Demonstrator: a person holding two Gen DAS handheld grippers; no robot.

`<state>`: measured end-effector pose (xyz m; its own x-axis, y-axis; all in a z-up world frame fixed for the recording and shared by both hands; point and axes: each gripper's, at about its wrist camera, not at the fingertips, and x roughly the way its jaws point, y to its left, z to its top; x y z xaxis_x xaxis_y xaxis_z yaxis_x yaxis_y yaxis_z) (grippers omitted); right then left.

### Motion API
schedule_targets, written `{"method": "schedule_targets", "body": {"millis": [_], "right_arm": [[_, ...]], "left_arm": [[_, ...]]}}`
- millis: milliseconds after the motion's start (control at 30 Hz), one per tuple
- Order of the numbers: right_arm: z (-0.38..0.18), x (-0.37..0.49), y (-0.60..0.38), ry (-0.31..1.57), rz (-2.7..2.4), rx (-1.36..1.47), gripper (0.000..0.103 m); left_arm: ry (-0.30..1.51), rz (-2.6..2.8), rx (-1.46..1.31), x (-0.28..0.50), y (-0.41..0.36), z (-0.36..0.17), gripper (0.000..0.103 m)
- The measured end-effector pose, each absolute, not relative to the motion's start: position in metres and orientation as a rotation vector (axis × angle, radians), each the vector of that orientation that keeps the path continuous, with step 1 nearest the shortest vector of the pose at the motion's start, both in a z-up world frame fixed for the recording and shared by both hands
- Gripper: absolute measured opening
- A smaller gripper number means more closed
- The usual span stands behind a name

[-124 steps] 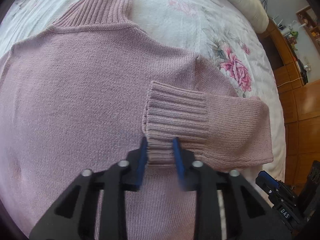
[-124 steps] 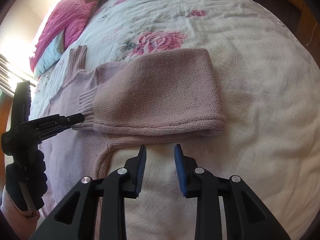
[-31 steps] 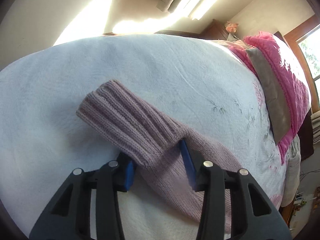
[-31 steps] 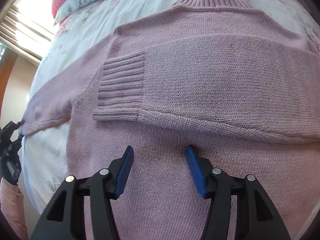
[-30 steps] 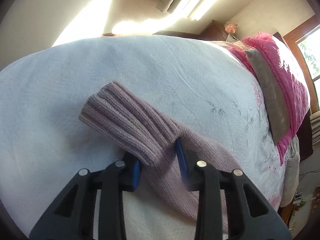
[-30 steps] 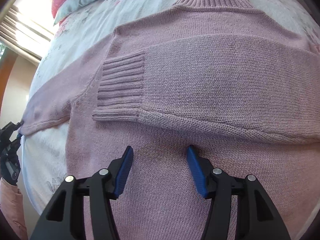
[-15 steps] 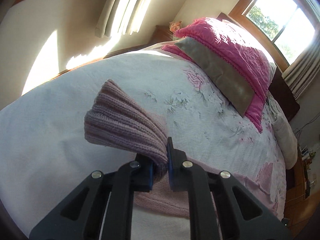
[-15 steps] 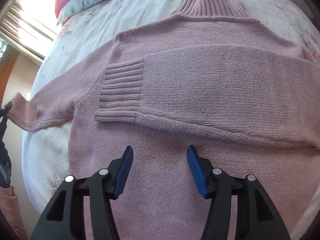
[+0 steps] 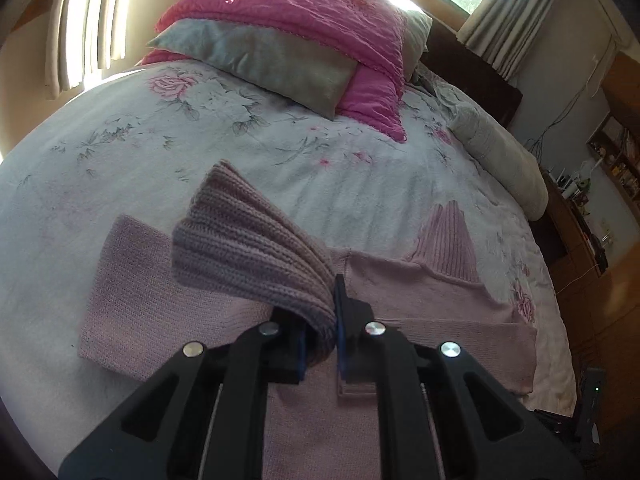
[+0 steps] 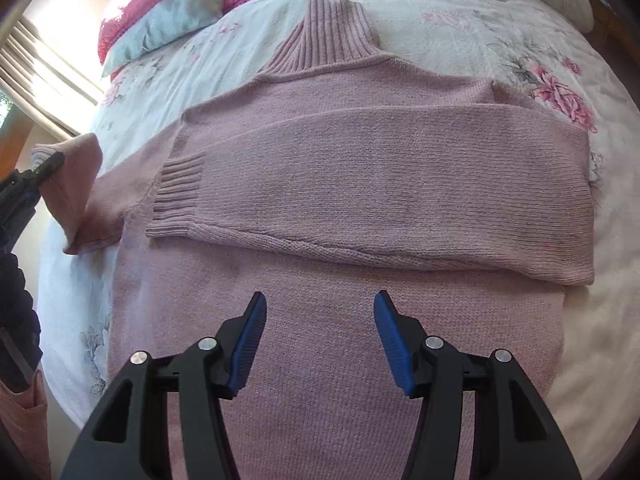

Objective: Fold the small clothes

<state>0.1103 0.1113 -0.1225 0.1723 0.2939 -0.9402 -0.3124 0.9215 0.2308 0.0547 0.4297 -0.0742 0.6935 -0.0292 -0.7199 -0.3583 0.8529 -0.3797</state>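
A pink sweater (image 10: 360,184) lies flat on a floral bedspread (image 9: 120,140), one sleeve folded across its chest. The left gripper (image 9: 320,336) pinches the other sleeve's ribbed cuff (image 9: 248,248), lifted; the right gripper (image 10: 318,336) hovers spread above the sweater's lower body. Pink pillows (image 9: 304,20) sit beyond.
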Motion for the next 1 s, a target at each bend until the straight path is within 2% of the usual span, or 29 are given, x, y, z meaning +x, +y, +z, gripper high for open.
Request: {"method": "schedule_targets", "body": {"millis": [200, 367, 467, 633, 700, 767, 1000], "right_arm": [[-0.125, 0.111, 0.075, 1.333, 0.412, 0.025, 0.056], [-0.135, 0.110, 0.058, 1.359, 0.396, 0.047, 0.056], [-0.139, 0.110, 0.055, 1.368, 0.393, 0.049, 0.056], [-0.139, 0.115, 0.064, 1.375, 0.395, 0.047, 0.056], [-0.134, 0.118, 0.075, 1.368, 0.422, 0.048, 0.057], [-0.128, 0.123, 0.092, 1.363, 0.472, 0.055, 0.057], [-0.129, 0.155, 0.193, 1.396, 0.706, 0.132, 0.057]], "left_arm": [[0.881, 0.097, -0.487, 0.094, 0.357, -0.108, 0.009], [1.024, 0.094, -0.514, 0.108, 0.340, -0.159, 0.011], [1.064, 0.086, -0.540, 0.105, 0.341, -0.176, 0.017], [1.067, 0.036, -0.539, 0.082, 0.346, -0.166, 0.021], [1.060, 0.015, -0.527, 0.062, 0.354, -0.156, 0.029], [1.047, 0.046, -0.482, 0.040, 0.369, -0.144, 0.032], [0.982, 0.282, -0.448, -0.004, 0.460, -0.114, 0.033]]}}
